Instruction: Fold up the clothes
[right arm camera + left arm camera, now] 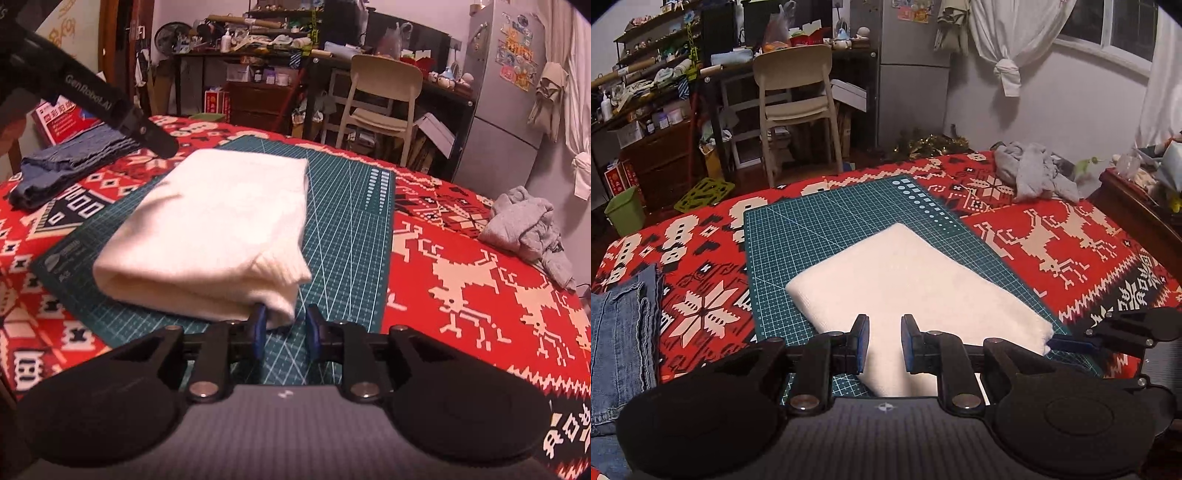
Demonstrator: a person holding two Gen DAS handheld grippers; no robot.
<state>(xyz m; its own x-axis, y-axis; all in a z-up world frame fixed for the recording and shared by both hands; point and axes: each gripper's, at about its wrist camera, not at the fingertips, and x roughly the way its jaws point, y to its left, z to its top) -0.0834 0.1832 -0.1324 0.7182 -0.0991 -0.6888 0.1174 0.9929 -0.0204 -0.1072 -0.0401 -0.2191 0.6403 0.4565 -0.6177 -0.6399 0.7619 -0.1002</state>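
A white folded garment (pixel 905 280) lies on the green cutting mat (pixel 812 229), which rests on the red patterned blanket. My left gripper (pixel 885 341) is open at the garment's near edge, and white cloth shows in the gap between its fingers. In the right wrist view the same garment (pixel 207 229) is a thick folded stack. My right gripper (pixel 285 328) is open at its near right corner. Its left finger touches the cloth's edge, and bare mat (pixel 343 236) shows between the fingers. The left wrist view shows the right gripper (pixel 1058 343) at that corner.
Folded blue jeans (pixel 620 350) lie at the bed's left edge, seen also as jeans (pixel 70 158). A crumpled grey garment (pixel 1034 173) sits at the far right of the blanket (pixel 1052 236). Beyond the bed stand a beige chair (pixel 794 107), cluttered shelves and a fridge (pixel 912 74).
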